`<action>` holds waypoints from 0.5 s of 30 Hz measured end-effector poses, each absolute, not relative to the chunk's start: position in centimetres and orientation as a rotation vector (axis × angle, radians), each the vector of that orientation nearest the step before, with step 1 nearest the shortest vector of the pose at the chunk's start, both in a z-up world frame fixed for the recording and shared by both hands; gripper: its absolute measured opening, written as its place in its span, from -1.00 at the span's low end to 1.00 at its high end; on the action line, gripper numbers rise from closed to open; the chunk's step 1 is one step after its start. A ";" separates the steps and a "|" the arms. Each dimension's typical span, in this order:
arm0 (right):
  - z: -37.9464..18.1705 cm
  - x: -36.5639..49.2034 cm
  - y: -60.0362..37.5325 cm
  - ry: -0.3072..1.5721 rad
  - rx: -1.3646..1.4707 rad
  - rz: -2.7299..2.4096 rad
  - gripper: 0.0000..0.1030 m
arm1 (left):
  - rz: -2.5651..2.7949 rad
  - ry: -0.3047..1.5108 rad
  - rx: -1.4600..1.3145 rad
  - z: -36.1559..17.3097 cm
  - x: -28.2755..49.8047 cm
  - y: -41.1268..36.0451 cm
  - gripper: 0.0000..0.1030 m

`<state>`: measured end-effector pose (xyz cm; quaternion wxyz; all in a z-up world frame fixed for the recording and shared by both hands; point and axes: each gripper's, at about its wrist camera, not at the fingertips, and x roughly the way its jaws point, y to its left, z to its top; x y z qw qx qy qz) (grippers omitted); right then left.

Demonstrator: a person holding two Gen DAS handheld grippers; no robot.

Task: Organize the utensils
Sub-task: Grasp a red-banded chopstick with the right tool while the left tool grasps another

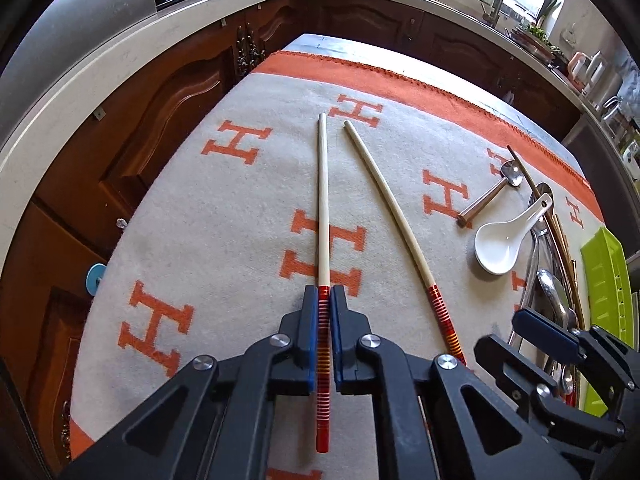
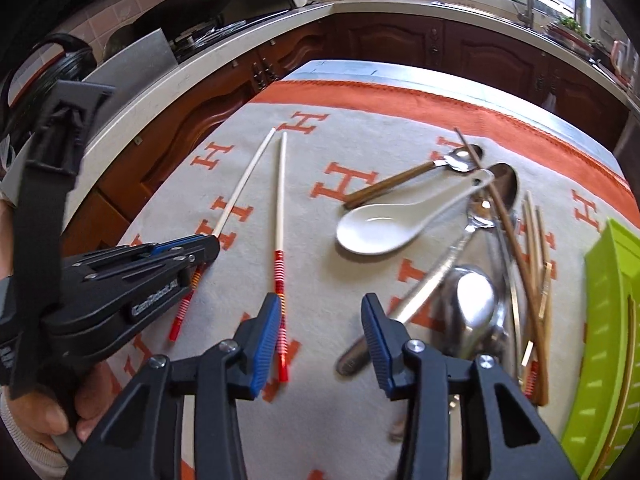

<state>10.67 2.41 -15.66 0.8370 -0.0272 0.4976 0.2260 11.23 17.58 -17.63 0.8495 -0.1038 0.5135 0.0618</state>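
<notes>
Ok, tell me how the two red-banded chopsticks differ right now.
The left chopstick is clamped at its red-banded end between the shut jaws of the left gripper; the right chopstick lies free on the blanket.
In the right wrist view, the right chopstick sits just outside the right gripper, whose open jaws hold nothing; the left one is already gripped.
Both share cream shafts with red, gold-striped handle ends, tips pointing away.

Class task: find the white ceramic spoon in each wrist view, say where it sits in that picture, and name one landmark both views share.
Left wrist view: white ceramic spoon at right of centre, bowl nearest the camera, beside the metal utensil pile.
Right wrist view: white ceramic spoon near the centre, bowl pointing left.
Shared landmark: the green tray at the right edge.
</notes>
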 end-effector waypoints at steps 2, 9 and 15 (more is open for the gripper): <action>-16.1 10.9 3.4 1.058 -0.071 0.494 -0.28 | 0.131 1.075 -0.223 -17.3 10.7 18.0 -0.93; -17.4 10.8 6.6 1.027 -0.203 0.481 -0.40 | 0.131 1.051 -0.246 -16.0 9.3 19.4 -0.93; -17.3 10.4 6.8 1.016 -0.235 0.469 -0.90 | 0.112 1.036 -0.241 -14.9 8.4 19.0 -0.93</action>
